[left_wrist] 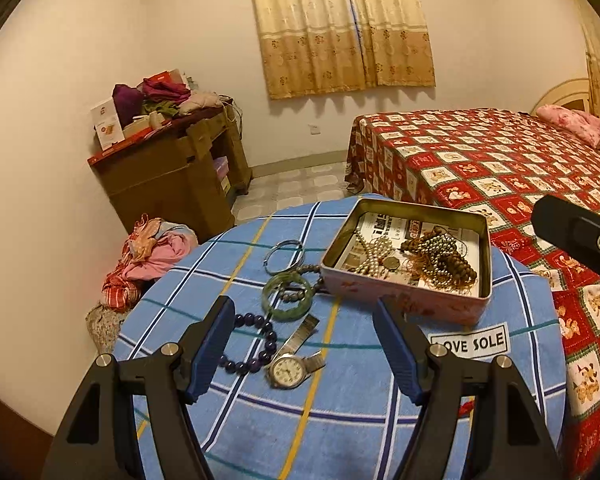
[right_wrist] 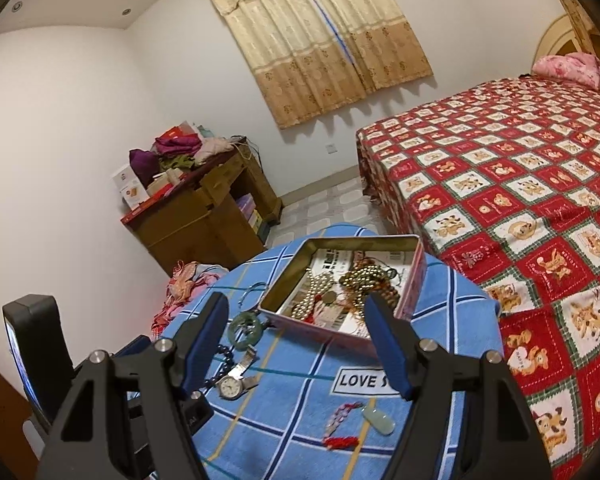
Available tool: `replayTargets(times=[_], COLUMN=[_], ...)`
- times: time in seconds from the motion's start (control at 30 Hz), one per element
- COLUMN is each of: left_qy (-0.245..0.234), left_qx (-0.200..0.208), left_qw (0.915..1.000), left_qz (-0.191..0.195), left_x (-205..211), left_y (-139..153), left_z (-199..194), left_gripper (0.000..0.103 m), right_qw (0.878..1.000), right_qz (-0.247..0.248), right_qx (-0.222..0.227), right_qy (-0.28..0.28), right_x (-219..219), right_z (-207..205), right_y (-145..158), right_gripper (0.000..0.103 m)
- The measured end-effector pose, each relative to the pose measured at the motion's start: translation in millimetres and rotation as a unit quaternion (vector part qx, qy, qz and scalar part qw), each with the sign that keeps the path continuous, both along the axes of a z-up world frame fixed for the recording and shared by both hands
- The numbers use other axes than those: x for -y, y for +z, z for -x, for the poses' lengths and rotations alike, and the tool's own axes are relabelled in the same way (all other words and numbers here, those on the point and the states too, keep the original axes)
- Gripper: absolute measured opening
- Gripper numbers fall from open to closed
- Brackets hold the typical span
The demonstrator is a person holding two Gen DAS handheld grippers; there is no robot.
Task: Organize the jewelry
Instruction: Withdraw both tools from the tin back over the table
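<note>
Jewelry lies loose on the blue checked counter, spread where each piece can be taken singly. Nearest the left tool, just ahead between its fingers, sits a wristwatch; a dark bead bracelet curls at the left finger. Beyond them lie a green bangle and a thin silver bangle — none yet in the tin, which stands ahead to the right already holding pearl and bead strands, so I judge it the collecting place. Both tools hover above the counter, tilted down, jaws wide apart and gripping nothing. Under the right tool rests a pale jade pendant on its red cord, with the tin ahead of its fingers. Farther off stands a bed with a red patterned cover.
</note>
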State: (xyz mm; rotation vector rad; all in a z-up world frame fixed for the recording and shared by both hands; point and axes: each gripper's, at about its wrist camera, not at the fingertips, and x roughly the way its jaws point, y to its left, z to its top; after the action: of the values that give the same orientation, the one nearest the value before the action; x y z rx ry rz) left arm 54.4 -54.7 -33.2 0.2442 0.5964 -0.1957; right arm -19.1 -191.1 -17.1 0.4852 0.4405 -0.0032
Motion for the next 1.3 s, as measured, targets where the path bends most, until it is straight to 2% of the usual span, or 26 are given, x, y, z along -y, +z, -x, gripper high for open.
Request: replayTargets(times=[0.23, 0.47, 0.6, 0.77, 0.9, 1.1, 1.17, 1.3], left_qy=[0.02, 0.048, 0.068, 0.109, 0.124, 0.124, 0.115, 0.106], left_qx=[-0.016, -0.041, -0.057, -0.074, -0.079, -0.083, -0.082, -0.081], left_qw=[0.9997, 0.998, 0.9958, 0.9903, 0.9871, 0.9858, 0.987, 0.9886], left_qz=[0.006, 0.006, 0.019, 0.046, 0.063, 0.078, 0.075, 0.07], left_x=[-22, -54, -89, -141, -165, -177, -178, -180], left_y=[-13, -41, -60, -82, -86, -88, -89, -88], left_z=[3, 4, 5, 9, 8, 1, -1, -7], left_gripper=[0.072, 0.072, 0.072, 0.072, 0.072, 0.072, 0.072, 0.072], right_qw=[1.0, 0.998, 0.996, 0.991, 0.984, 0.97, 0.964, 0.95], right_qz=[0.017, 0.031, 0.039, 0.043, 0.044, 0.084, 0.103, 0.158], right_qx=[-0.01, -0.044, -0.062, -0.092, -0.117, -0.135, -0.144, -0.164], right_qy=[0.012, 0.034, 0.057, 0.089, 0.131, 0.186, 0.198, 0.216], right_x=[-19, -37, -49, -66, -89, -128, -138, -157], right_z=[3, 0, -1, -9, -21, -64, -79, -104], right_y=[-5, -29, -42, -64, -79, -89, -94, -107], right_gripper=[0.073, 0.073, 0.059, 0.054, 0.053, 0.054, 0.055, 0.064])
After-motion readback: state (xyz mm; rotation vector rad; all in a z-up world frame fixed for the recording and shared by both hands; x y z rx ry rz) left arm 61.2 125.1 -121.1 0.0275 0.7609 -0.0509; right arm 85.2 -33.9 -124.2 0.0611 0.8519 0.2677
